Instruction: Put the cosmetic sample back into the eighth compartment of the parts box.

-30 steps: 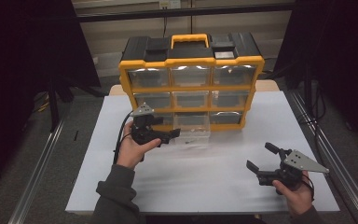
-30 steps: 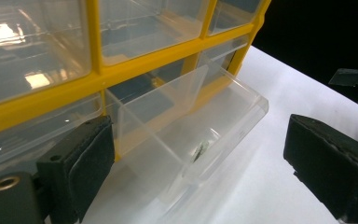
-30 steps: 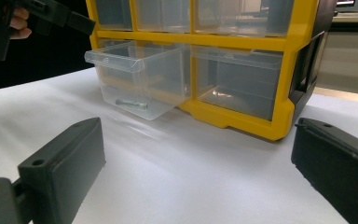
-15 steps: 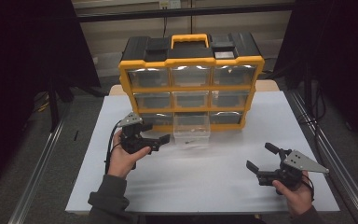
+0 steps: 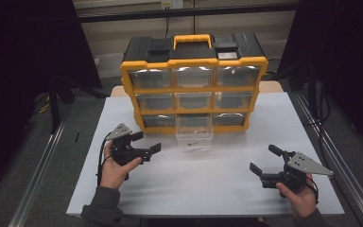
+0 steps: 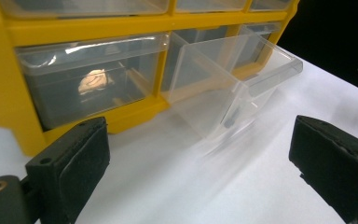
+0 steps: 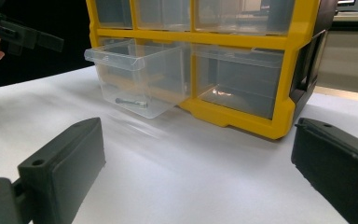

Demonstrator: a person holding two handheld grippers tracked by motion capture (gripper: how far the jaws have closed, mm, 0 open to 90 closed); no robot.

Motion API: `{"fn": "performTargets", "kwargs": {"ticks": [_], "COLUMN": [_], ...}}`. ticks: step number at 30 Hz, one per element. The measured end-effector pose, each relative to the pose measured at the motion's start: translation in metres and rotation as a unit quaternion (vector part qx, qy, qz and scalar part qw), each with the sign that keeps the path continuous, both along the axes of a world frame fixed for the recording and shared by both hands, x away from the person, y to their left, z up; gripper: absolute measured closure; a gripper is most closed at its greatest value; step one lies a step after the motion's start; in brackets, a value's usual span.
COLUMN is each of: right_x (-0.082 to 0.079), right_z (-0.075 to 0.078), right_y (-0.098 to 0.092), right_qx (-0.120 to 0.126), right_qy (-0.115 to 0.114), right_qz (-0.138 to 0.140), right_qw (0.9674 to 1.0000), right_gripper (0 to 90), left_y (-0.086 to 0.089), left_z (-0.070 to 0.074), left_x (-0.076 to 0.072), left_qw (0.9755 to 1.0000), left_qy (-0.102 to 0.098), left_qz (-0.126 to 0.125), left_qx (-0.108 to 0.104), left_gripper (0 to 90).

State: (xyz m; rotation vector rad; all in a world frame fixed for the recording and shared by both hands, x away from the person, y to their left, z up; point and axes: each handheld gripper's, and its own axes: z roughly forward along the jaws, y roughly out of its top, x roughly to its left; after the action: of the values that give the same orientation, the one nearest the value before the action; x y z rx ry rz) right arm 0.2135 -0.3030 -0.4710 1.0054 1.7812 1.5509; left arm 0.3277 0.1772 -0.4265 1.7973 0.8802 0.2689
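Two grippers flank one yellow organizer [image 5: 194,61] with nine clear drawers. Left gripper [image 5: 146,143]: jaws apart, empty, near the one pulled-out bottom-middle drawer [image 5: 194,131], holding one small screw [image 7: 130,102]. Right gripper [image 5: 264,160]: jaws apart, empty, on the table [image 5: 208,184].

We see a yellow-and-black drawer cabinet [image 5: 194,80] standing on the white table [image 5: 208,184], beyond the left gripper [image 5: 148,142] and the right gripper [image 5: 263,159]. Its clear bottom-middle drawer [image 5: 194,132] sticks out, ahead and right of the left gripper, with a small dark screw [image 7: 130,102] inside. Straight ahead of that gripper, the closed bottom-left drawer [image 6: 88,79] holds something pale.
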Motion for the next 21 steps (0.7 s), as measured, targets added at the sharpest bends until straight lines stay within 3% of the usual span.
{"fn": "performTargets", "kwargs": {"ticks": [3, 8, 9, 14, 15, 16, 17, 20, 21], "right_x": [0.0, 0.0, 0.0, 0.0, 0.0, 0.0, 0.0, 0.0, 0.0], "right_z": [0.0, 0.0, 0.0, 0.0, 0.0, 0.0, 0.0, 0.0, 0.0], "right_y": [0.0, 0.0, 0.0, 0.001, 0.001, 0.001, 0.001, 0.001, 0.001], "right_qx": [0.0, -0.002, -0.002, -0.003, -0.002, -0.002, -0.002, -0.002, -0.002], "right_qy": [0.0, 0.0, 0.0, -0.001, -0.001, -0.001, -0.001, 0.0, -0.002], "right_qz": [0.001, 0.001, 0.001, 0.002, 0.001, 0.001, 0.001, 0.002, 0.001], "right_qw": [1.0, 1.0, 1.0, 1.0, 1.0, 1.0, 1.0, 1.0, 1.0], "right_gripper": [1.7, 1.7, 1.7, 1.6, 1.6, 1.6, 1.7, 1.6, 1.7], "left_y": [0.005, 0.013, 0.014, 0.023, 0.023, 0.025, 0.026, 0.032, 0.031], "left_z": [-0.002, -0.003, -0.004, -0.008, -0.008, -0.009, -0.009, -0.01, -0.01], "left_x": [-0.001, -0.006, -0.007, -0.01, -0.011, -0.011, -0.012, -0.013, -0.014], "left_qw": [0.9999, 1.0, 0.9999, 0.9999, 0.9997, 0.9998, 0.9995, 0.9995, 0.9991], "left_qy": [-0.003, -0.006, -0.009, -0.01, -0.011, -0.012, -0.016, -0.019, -0.021], "left_qz": [-0.01, -0.001, 0.011, 0.003, 0.022, 0.01, 0.026, 0.018, 0.032], "left_qx": [-0.008, -0.007, -0.006, -0.013, -0.003, -0.012, -0.01, -0.017, -0.016], "left_gripper": [5.1, 4.5, 4.5, 4.5, 4.5, 4.5, 4.5, 4.5, 4.5]}}
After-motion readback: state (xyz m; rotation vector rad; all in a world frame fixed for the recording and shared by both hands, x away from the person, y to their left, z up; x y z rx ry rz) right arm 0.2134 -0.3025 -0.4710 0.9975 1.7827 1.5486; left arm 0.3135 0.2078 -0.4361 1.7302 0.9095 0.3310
